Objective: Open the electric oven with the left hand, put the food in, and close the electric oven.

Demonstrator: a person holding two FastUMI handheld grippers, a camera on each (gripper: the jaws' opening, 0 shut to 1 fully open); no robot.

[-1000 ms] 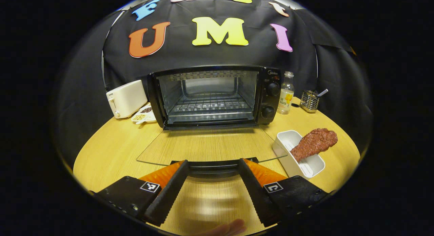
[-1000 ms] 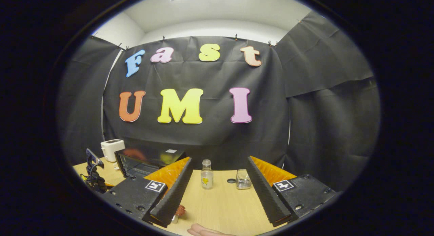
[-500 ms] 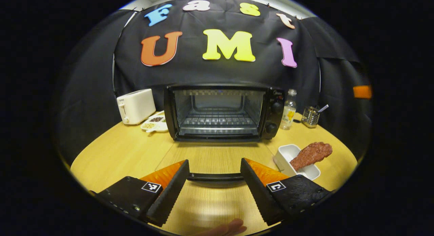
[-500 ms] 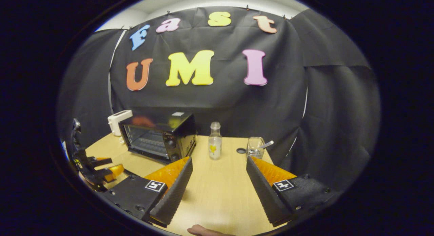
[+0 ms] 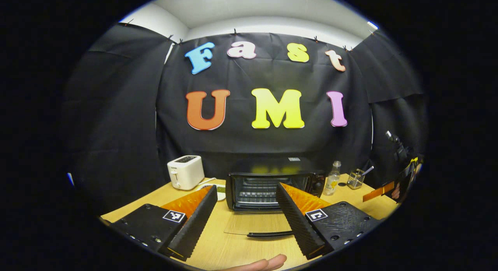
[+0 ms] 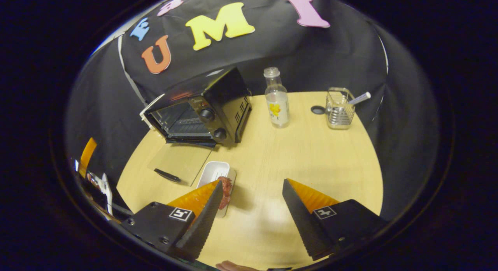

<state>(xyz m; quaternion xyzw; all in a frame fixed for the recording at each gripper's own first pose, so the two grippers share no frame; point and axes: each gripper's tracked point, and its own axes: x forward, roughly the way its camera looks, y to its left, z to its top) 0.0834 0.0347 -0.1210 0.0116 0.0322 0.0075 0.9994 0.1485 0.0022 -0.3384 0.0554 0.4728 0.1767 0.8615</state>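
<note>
The electric oven (image 6: 198, 113) stands upper left in the right gripper view, its door (image 6: 181, 161) flat on the worktop (image 6: 311, 154) — food (image 6: 225, 191) in a white tray (image 6: 213, 172) just below. Both the left hand-held gripper (image 5: 246, 224) and the right hand-held gripper (image 6: 251, 220) hang with fingers apart, holding nothing.

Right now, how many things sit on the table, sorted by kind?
Appliances: 2, the oven and the toaster.
Dishes: 2, the white tray with meat, the snack plate.
Bottles: 1.
Wire holders: 1.
Lids: 1.
Total: 7.
</note>
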